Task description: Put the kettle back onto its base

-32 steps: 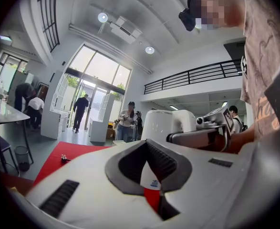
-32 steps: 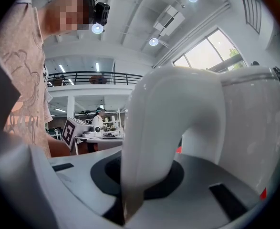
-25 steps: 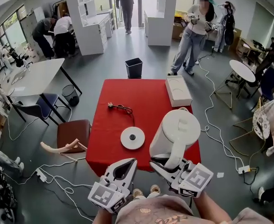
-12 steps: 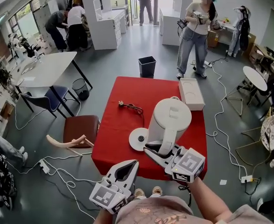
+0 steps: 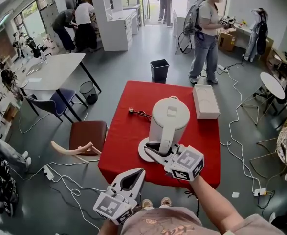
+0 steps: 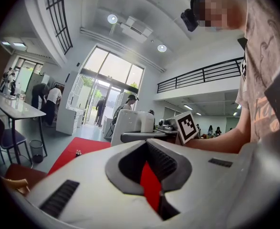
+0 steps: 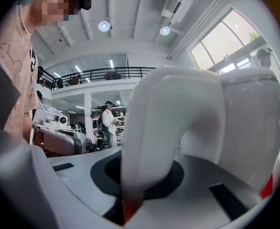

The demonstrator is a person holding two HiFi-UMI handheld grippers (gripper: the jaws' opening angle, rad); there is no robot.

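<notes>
Jaws closed tip to tip with nothing between them, the left gripper [image 5: 138,174] hangs level off the front-left corner of the red table [image 5: 116,155] — only a sliver of red cloth shows through the gap behind the tips. The right gripper [image 5: 153,152] reaches in over the table's front edge, its jaws clamped narrow on the handle [image 7: 154,142] of the white kettle [image 5: 168,117]. The kettle is upright over the middle of the table, above the round white base [image 5: 142,154], whose near-left rim peeks out beneath it — whether the two touch cannot be told. Toward the table's far-left side lies a plug [image 5: 131,110] with its dark cord. Along the table's far-right edge rests a white box [image 5: 205,102]. Beside the table's left edge stands a brown chair [image 5: 87,135]. Past the table's far edge a black bin [image 5: 159,70] sits on the floor, and further off from that edge a person [image 5: 205,33] is standing.
</notes>
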